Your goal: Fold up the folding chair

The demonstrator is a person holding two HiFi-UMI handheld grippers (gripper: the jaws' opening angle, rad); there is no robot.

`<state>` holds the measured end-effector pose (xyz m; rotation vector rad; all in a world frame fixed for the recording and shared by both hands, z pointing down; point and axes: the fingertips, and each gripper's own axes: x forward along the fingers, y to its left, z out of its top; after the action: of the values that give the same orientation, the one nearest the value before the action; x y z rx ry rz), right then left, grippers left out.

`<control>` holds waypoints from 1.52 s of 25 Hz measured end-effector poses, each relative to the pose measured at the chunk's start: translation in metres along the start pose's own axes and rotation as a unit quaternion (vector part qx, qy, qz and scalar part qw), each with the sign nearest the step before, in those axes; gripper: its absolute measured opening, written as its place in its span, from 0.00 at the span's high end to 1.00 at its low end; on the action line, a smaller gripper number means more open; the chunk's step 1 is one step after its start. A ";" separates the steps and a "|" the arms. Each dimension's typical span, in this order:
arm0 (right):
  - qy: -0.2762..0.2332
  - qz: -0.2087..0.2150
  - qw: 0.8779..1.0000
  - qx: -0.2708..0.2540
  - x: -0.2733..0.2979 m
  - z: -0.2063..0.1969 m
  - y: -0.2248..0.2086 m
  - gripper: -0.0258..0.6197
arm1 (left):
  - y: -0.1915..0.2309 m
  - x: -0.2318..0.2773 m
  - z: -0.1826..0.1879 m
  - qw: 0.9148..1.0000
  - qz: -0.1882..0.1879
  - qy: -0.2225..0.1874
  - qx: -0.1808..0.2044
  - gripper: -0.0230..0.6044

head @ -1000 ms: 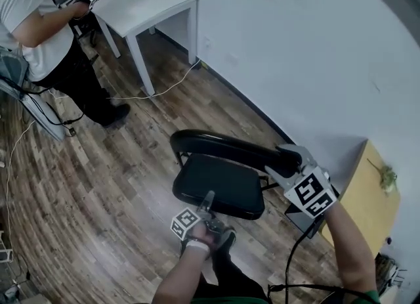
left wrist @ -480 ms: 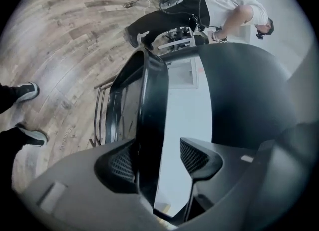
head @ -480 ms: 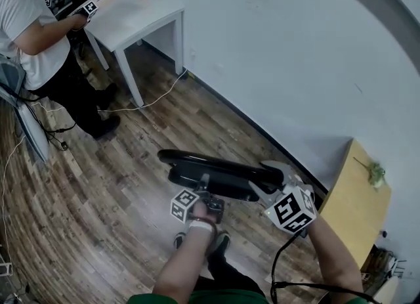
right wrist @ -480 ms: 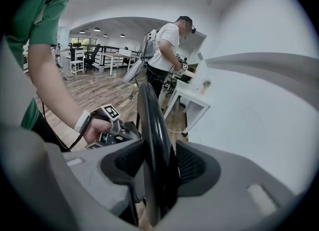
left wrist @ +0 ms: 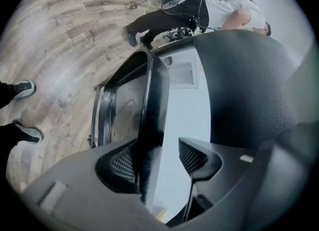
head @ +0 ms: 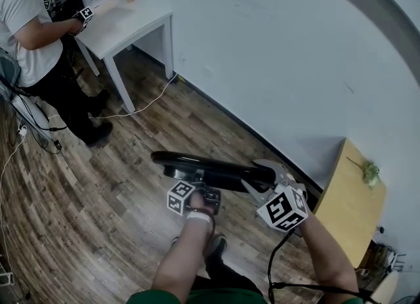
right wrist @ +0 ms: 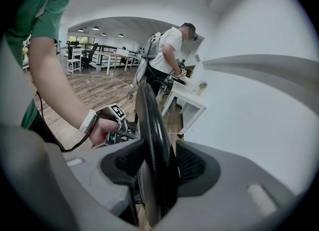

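Angling both arms downward, right tool [right wrist: 154,164] pinches the backrest [right wrist: 149,120]; left tool [left wrist: 158,161] closes around the seat [left wrist: 125,100].

Chair [head: 203,165] is almost flat on the wood floor [head: 98,184]. Right hand-held gripper [head: 261,176] clamps its back, and left hand-held gripper [head: 205,190] is closing around the near edge. Top left, a person [head: 33,33] stands at a white bench [head: 131,23].

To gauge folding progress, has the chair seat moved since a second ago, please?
Yes: the seat swung up against the backrest, uncovering the wooden floor.
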<state>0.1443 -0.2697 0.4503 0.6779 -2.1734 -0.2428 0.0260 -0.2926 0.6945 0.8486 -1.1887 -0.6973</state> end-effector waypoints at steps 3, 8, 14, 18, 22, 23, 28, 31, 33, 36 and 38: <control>-0.003 -0.002 1.000 -0.001 0.002 0.000 -0.007 0.65 | -0.008 0.005 -0.003 1.000 -0.005 0.005 0.015 0.54; -0.020 -0.027 0.999 -0.015 0.006 0.001 -0.018 0.64 | -0.014 0.013 0.000 0.999 0.014 -0.008 0.032 0.52; -0.034 -0.029 0.999 -0.024 0.023 0.001 -0.050 0.64 | -0.035 0.028 -0.003 0.996 -0.016 0.027 0.086 0.49; -0.033 -0.020 0.999 -0.022 0.029 -0.001 -0.065 0.64 | -0.037 0.014 -0.003 0.990 -0.038 0.049 0.123 0.49; -0.040 -0.022 0.999 -0.026 0.032 -0.002 -0.072 0.64 | -0.038 -0.023 0.006 0.987 -0.076 0.064 0.129 0.51; -0.039 -0.019 0.999 -0.026 0.033 -0.001 -0.074 0.64 | -0.038 -0.035 0.008 0.985 -0.085 0.069 0.130 0.52; -0.028 0.000 0.999 -0.031 0.037 0.002 -0.076 0.64 | -0.037 -0.104 0.021 0.981 -0.101 0.085 0.143 0.56; -0.027 0.006 0.999 -0.036 0.038 0.000 -0.072 0.64 | -0.036 -0.149 0.033 0.977 -0.105 0.079 0.165 0.56; -0.028 0.003 0.999 -0.041 0.036 -0.002 -0.071 0.64 | -0.039 -0.178 0.039 0.975 -0.108 0.073 0.181 0.57; -0.038 0.000 0.998 -0.045 0.031 0.000 -0.071 0.64 | -0.046 -0.224 0.046 0.972 -0.110 0.064 0.197 0.58; -0.046 0.006 0.998 -0.041 0.030 0.001 -0.071 0.64 | -0.050 -0.254 0.056 0.972 -0.109 0.048 0.201 0.58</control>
<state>0.1550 -0.3457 0.4417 0.6175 -2.2406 -0.3608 -0.0909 -0.1174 0.5338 1.3536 -1.1769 -0.5900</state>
